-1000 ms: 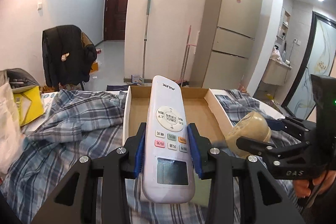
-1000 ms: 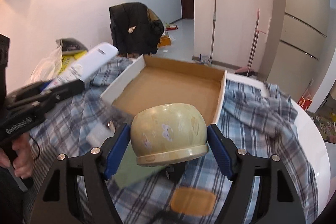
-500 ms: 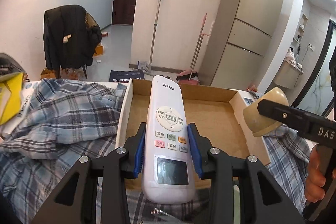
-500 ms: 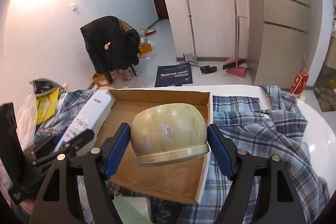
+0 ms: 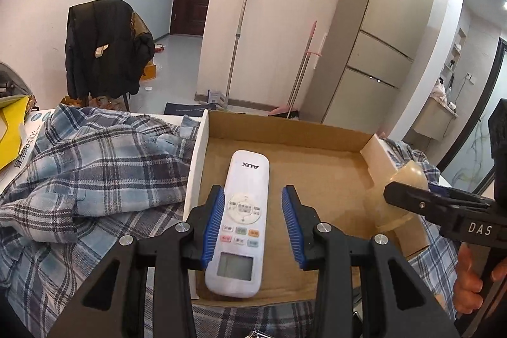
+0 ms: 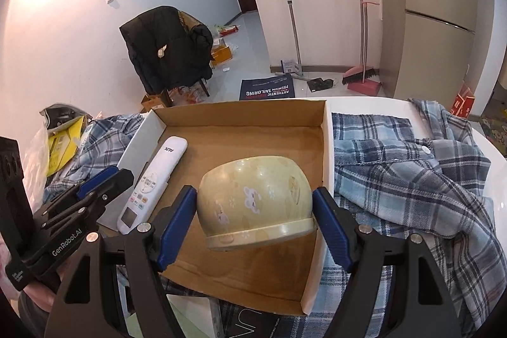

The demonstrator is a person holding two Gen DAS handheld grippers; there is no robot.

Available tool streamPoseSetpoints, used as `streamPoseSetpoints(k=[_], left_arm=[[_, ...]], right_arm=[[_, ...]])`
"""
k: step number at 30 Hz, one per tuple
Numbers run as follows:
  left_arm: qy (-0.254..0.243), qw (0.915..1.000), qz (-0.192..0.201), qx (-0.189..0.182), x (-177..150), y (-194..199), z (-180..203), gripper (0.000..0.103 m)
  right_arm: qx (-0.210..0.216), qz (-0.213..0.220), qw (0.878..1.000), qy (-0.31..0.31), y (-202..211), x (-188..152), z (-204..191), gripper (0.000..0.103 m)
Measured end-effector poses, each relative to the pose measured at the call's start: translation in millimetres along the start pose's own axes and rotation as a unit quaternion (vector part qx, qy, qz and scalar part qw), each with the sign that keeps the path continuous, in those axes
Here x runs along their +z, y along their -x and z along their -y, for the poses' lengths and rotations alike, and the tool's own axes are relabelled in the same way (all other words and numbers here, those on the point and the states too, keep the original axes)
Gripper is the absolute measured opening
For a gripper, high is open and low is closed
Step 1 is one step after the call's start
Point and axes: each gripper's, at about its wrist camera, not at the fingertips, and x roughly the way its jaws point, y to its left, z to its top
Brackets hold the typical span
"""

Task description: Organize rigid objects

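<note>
A white AUX remote (image 5: 241,220) lies in the shallow cardboard box (image 5: 285,125) along its left side; it also shows in the right wrist view (image 6: 152,182). My left gripper (image 5: 253,220) is open, its blue pads apart from the remote on both sides. My right gripper (image 6: 253,220) is shut on an upside-down yellow-green bowl (image 6: 253,201) and holds it over the box (image 6: 240,113), near its right wall. The bowl shows at the right of the left wrist view (image 5: 402,195).
The box sits on a white round table (image 6: 364,102) among blue plaid shirts (image 5: 88,167) (image 6: 412,176). Yellow packaging (image 5: 9,129) lies at the far left. A chair with a black coat (image 6: 168,46), brooms and a fridge (image 5: 386,37) stand beyond.
My left gripper has opened and let the remote go; it now lies in the box. My right gripper has carried the bowl lower over the box.
</note>
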Motion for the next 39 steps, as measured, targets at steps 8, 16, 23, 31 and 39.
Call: streamPoseSetpoints(k=[8, 16, 23, 31, 39], left_arm=[[-0.049, 0.9925, 0.109, 0.025, -2.8, 47.0, 18.4, 0.084], [-0.118, 0.9634, 0.228, 0.078, -16.4, 77.2, 45.6, 0.094], [-0.1, 0.9709, 0.205, 0.073, -14.4, 67.8, 40.8, 0.094], [-0.067, 0.9684, 0.229, 0.074, -2.1, 91.3, 28.5, 0.094], [-0.073, 0.9681, 0.233, 0.055, 0.2, 148.6, 36.7, 0.094]], right_arm=[[-0.002, -0.006, 1.0, 0.008, 4.7, -0.3, -3.0, 0.074], [-0.009, -0.032, 0.999, 0.014, -5.2, -3.5, -2.2, 0.074], [-0.011, 0.002, 1.0, -0.005, -5.5, -2.6, 0.9, 0.075], [-0.048, 0.105, 0.993, 0.008, 49.9, 11.9, -2.4, 0.09], [-0.06, 0.139, 0.988, 0.034, 111.9, 0.3, -5.6, 0.092]])
